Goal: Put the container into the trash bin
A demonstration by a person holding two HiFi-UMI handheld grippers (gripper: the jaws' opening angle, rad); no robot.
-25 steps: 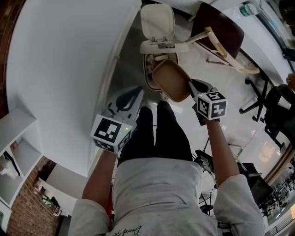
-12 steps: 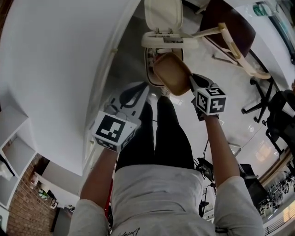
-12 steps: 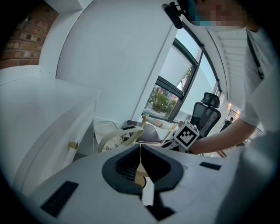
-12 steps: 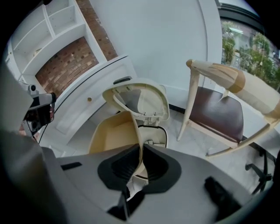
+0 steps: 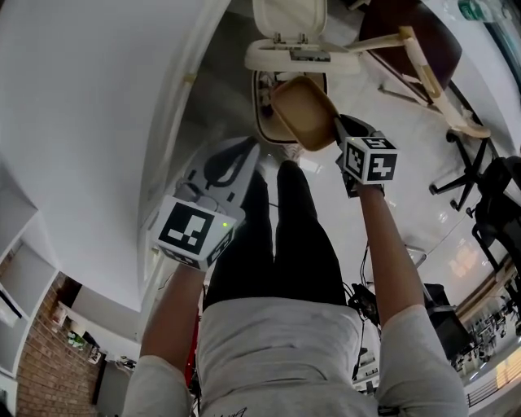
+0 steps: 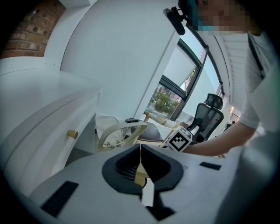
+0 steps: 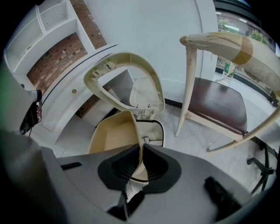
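The tan, shallow container (image 5: pixel 303 110) hangs tilted over the open mouth of the cream trash bin (image 5: pixel 264 110), whose lid (image 5: pixel 289 20) stands flipped up. My right gripper (image 5: pixel 336 132) is shut on the container's near wall. In the right gripper view, the container (image 7: pixel 111 131) shows its empty inside, with the bin's rim (image 7: pixel 159 129) behind it, the raised lid (image 7: pixel 131 78) above, and my right gripper (image 7: pixel 141 153) pinching the thin wall. My left gripper (image 5: pixel 242 156) hangs lower left of the bin, shut and empty. In the left gripper view, that left gripper (image 6: pixel 140 159) points toward the bin (image 6: pixel 120 133).
A white curved cabinet (image 5: pixel 98 122) with a small brass knob (image 5: pixel 189 79) runs along the left. A wooden chair with a dark seat (image 5: pixel 407 37) stands right of the bin, and a black office chair (image 5: pixel 492 191) sits farther right. My legs (image 5: pixel 277 236) are below the bin.
The right gripper has carried the container a little farther up toward the bin's mouth. The left gripper has stayed shut and hardly moved.
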